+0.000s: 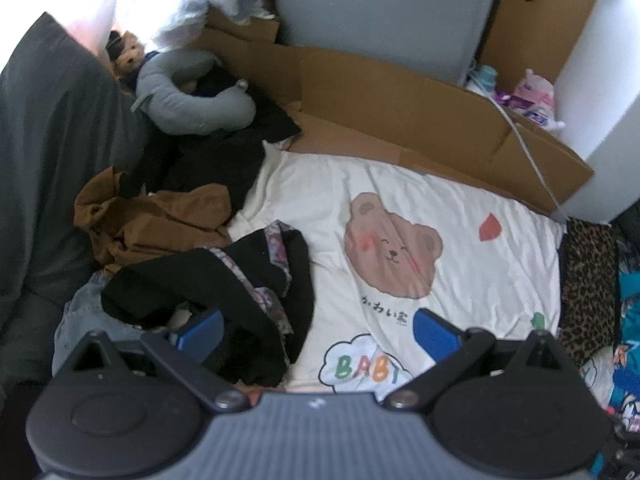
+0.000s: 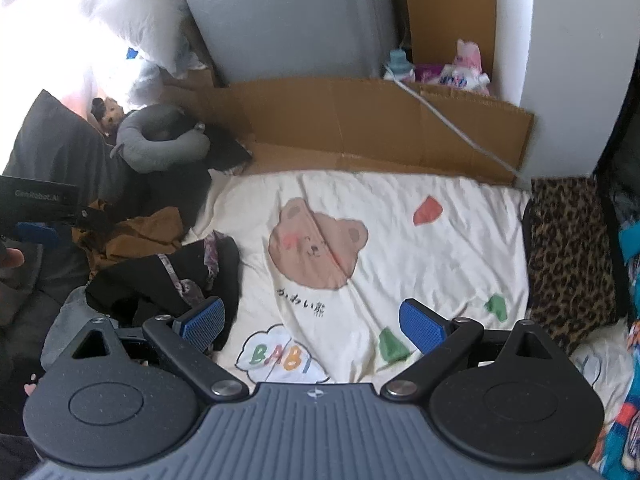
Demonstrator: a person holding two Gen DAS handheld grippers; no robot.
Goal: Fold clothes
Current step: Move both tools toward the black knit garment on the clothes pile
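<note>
Both claws, left [image 1: 316,330] and right [image 2: 312,320], hang spread wide and empty above the bed. Nothing is picked yet: the black garment [image 1: 224,280] lies crumpled just beyond, left of the bear blanket [image 1: 440,208]. Next, I judge, a claw must pinch its edge.

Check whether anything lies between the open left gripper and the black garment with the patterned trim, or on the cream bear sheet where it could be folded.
Nothing visible blocks it. The left gripper is open with the black garment directly ahead, topmost on the pile. The bear sheet beside it is bare.
</note>
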